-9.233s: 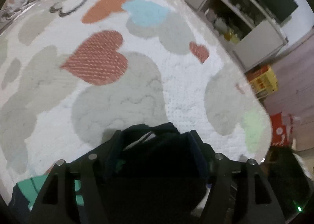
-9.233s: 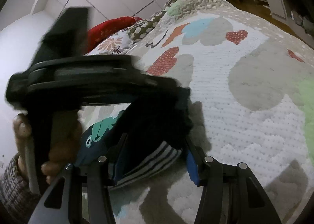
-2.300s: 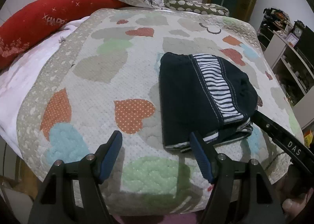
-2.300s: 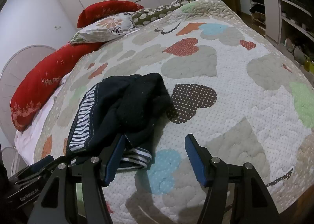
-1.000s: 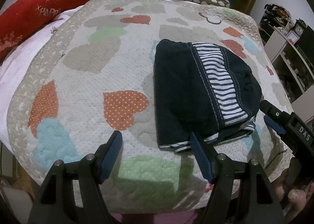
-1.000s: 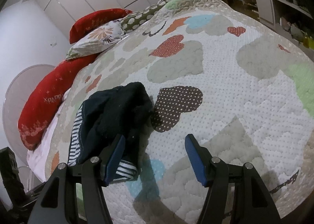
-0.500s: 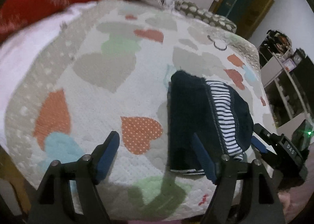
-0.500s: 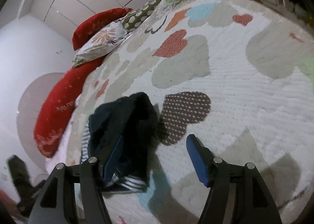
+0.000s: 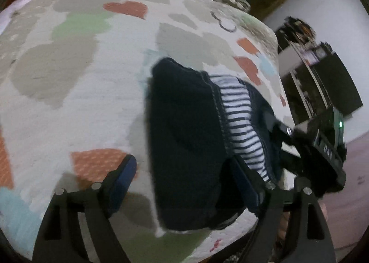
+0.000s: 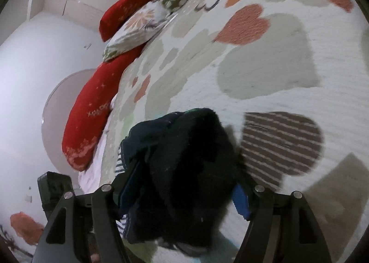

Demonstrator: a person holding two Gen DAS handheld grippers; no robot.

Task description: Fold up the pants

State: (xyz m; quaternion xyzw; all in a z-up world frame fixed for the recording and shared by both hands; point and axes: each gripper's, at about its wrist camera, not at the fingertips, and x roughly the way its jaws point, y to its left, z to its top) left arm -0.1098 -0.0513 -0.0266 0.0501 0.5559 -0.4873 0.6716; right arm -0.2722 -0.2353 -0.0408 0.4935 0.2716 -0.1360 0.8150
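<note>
The folded dark navy pants [image 9: 184,138] with a striped white band [image 9: 239,124] lie on the heart-patterned quilt [image 9: 69,92] near its front edge. My left gripper [image 9: 184,177] is open, its jaws straddling the near left part of the bundle. In the right wrist view the pants [image 10: 184,170] bulge up between the jaws of my right gripper [image 10: 182,196], which is open around the bundle's end. The right gripper also shows in the left wrist view [image 9: 276,129], touching the bundle's right side.
Red pillows [image 10: 92,106] and a floral pillow [image 10: 136,25] lie at the bed's head. Shelves with clutter [image 9: 306,67] stand beyond the bed's right side. The bed edge [image 9: 207,246] drops off just below the pants.
Both grippers have moved in close onto the pants from each side; they were held back from the bundle half a second ago. The pants still lie in the same place.
</note>
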